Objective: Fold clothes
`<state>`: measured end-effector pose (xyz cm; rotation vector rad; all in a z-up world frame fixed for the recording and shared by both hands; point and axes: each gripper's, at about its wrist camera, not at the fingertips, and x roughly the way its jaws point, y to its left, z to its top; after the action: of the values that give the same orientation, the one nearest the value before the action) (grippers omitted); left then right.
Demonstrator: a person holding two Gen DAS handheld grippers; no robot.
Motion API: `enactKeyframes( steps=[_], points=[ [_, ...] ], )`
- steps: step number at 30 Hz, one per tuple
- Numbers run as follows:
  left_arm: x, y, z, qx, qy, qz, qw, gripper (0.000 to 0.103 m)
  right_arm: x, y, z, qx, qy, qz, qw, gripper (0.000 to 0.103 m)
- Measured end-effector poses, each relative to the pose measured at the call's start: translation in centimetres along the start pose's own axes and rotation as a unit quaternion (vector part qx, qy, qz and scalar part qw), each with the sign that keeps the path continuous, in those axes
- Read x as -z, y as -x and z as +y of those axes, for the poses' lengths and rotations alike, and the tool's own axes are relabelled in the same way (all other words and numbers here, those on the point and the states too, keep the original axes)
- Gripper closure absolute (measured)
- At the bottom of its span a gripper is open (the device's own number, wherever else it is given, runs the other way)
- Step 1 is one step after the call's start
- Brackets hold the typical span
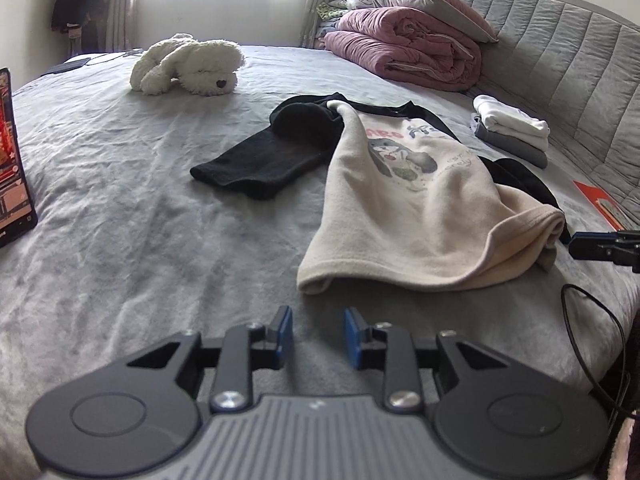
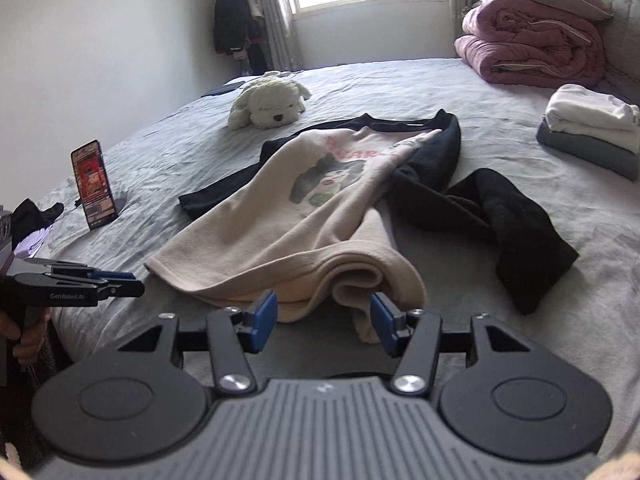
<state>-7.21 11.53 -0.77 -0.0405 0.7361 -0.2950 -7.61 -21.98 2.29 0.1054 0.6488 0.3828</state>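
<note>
Right gripper [image 2: 324, 322] is held parted at the shirt [image 2: 288, 216] hem, pads clear of cloth, while left gripper [image 1: 319, 338], narrowly parted and empty, is kept short of it on the bed [image 1: 120, 200].

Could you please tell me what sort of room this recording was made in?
Most likely a bedroom in a home. The work surface is a bed with a grey sheet and a quilted headboard, a folded pink duvet lies near the head, and a plush dog lies on the sheet.
</note>
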Motion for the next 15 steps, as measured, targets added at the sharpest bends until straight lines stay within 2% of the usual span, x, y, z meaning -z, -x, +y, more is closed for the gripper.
enactKeyframes(
  steps=[10,15],
  points=[
    [-0.6,-1.2,0.3,-0.016,0.019,-0.008,0.9997,0.069,1.8,-1.1,-3.3,0.047,-0.065,0.011,0.997,0.047],
    [-0.5,-1.1,1.4,-0.017,0.050,-0.019,0.9984,0.069,2.4,-1.6,-3.6,0.048,-0.078,0.011,0.996,0.052]
  ],
)
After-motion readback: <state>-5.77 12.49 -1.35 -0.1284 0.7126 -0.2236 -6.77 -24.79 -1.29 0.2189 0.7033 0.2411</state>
